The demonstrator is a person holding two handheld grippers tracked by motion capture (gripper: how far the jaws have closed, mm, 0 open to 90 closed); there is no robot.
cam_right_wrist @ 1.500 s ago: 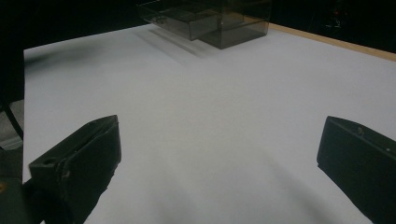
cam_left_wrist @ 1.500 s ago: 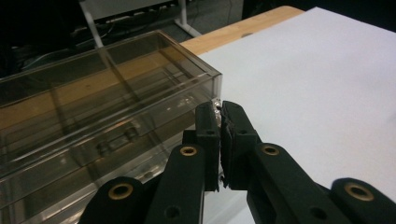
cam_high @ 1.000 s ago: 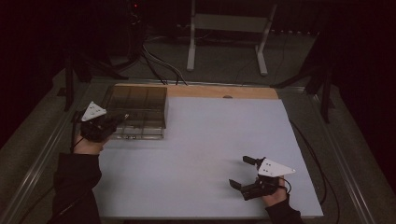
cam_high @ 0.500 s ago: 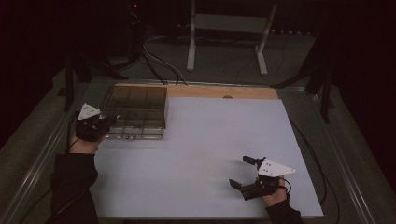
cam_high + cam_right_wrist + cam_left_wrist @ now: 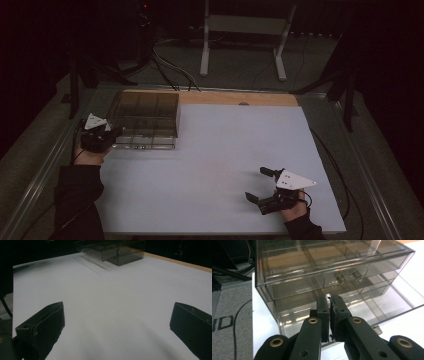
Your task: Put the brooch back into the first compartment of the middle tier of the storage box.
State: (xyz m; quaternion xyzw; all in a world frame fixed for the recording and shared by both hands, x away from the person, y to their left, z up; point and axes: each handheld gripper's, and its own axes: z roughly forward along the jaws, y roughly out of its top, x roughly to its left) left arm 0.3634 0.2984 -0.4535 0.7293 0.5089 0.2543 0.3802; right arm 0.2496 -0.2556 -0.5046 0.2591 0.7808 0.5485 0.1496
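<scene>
**Left claw pinching a drawer handle on a clear organiser**

A smoky clear drawer box [image 5: 147, 120] sits at the far left corner of the white tabletop [image 5: 220, 165], its long side running along the left edge and its drawer fronts facing the person. The left claw [image 5: 329, 305] is closed tight on a lower drawer [image 5: 352, 306], seemingly its small handle, probably to slide it. The right claw [image 5: 264, 186] rests wide open and empty, well apart, near the front right
</scene>
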